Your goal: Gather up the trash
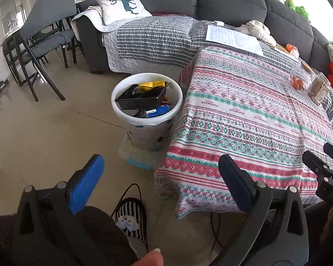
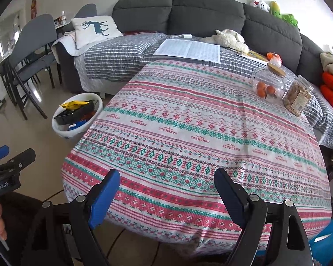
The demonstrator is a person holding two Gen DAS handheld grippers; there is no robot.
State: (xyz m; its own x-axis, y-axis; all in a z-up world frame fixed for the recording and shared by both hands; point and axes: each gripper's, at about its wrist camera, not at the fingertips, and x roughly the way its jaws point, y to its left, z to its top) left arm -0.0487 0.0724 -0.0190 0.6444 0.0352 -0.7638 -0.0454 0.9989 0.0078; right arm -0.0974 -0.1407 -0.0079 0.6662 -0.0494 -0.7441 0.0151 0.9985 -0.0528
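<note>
Covering the low table (image 2: 188, 122) is a cloth patterned in bands of red, green and white, and it hangs over the near edge toward both grippers. On the far right of the cloth sit a clear jar (image 2: 269, 83) with a wooden lid, holding a few orange fruits, and just beside it a second clear container (image 2: 298, 96) of brownish pieces. Behind the table runs a dark grey sofa (image 2: 208, 11) under a striped grey quilt (image 2: 115, 55), with a white deer-print pillow (image 2: 93, 28), printed sheets of paper (image 2: 188, 49) and a cream plush toy (image 2: 229, 38) lying on it. Grey chairs (image 1: 48, 33) stand on the glossy beige floor (image 1: 44, 133) to the left. The white trash bin (image 1: 131, 119) stands on that floor just beside the table's left edge, already holding a black tray (image 1: 142, 95), a yellow wrapper (image 1: 152, 84) and a blue package (image 1: 158, 110). The left gripper (image 1: 161, 170) hangs above the floor near the bin with its jaws spread wide and nothing between them; a striped slipper (image 1: 133, 212) shows below it. The right gripper (image 2: 166, 185) hovers over the near edge of the cloth, jaws likewise wide apart and empty.
</note>
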